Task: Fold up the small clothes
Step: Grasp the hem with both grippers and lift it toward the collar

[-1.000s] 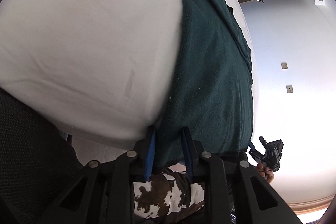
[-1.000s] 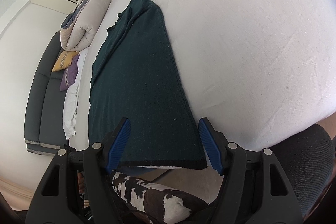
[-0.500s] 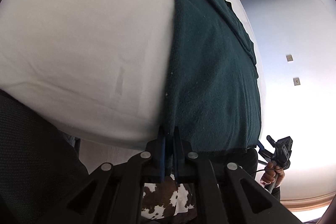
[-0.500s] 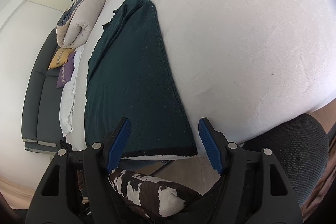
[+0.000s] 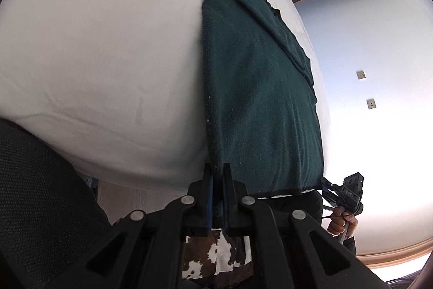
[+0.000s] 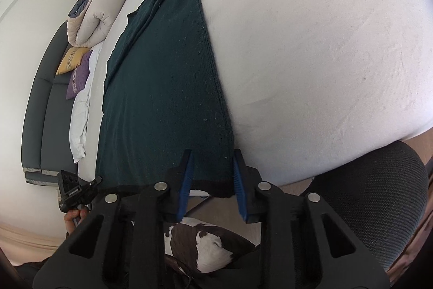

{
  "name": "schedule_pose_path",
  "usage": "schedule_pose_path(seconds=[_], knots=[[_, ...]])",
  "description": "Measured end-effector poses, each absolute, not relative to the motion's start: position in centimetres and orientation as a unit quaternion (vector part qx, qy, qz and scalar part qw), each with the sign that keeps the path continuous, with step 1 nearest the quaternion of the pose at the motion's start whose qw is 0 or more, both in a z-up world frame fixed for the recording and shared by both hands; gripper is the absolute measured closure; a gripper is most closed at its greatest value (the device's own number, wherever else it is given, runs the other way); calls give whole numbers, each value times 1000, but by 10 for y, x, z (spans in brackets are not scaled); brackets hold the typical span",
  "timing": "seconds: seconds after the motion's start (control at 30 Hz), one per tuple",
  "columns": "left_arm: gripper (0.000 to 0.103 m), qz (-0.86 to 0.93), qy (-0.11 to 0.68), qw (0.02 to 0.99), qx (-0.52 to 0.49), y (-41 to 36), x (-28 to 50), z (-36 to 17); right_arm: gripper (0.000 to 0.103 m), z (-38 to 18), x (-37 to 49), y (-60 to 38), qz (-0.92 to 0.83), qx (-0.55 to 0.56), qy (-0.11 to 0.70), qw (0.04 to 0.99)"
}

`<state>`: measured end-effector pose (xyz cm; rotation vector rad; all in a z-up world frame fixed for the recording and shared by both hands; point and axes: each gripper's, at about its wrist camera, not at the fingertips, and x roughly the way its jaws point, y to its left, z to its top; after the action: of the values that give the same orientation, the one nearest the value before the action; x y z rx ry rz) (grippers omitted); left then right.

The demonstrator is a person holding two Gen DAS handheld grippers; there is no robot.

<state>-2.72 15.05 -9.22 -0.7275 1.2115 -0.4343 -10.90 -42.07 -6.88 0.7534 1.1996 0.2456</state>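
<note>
My left gripper [image 5: 217,178] pinches the near hem corner of the soft, limp green garment [image 5: 257,88] on the bed [image 5: 94,45], while my right gripper [image 6: 211,180] straddles the other corner, spread.

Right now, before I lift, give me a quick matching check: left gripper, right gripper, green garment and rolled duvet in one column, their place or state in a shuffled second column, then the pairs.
1. left gripper
2. right gripper
3. dark green garment
4. rolled duvet

A. lies flat on the white bed, hem at the near edge
B. fingers apart, straddling the hem's corner
C. piled on the dark sofa
D. fingers pinched on the hem's corner

Pairs: 1-D, 2-B, 3-A, 4-C
</note>
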Motion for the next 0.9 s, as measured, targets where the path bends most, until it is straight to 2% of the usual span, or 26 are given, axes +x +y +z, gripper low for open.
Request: schedule_pose_path(seconds=[0.03,0.13,0.5,0.9], knots=[[98,-199,548,740,-335,152,-28,-90,93,-69,-110,-421,111,341,550,754],[98,-205,537,740,-349,155,-29,-84,96,-63,-112,-420,114,342,541,760],[98,-248,461,737,-426,167,-23,-42,97,-15,-101,-411,161,358,493,776],[98,-258,390,743,-479,180,30,-14,97,32,-25,-401,188,404,432,784]])
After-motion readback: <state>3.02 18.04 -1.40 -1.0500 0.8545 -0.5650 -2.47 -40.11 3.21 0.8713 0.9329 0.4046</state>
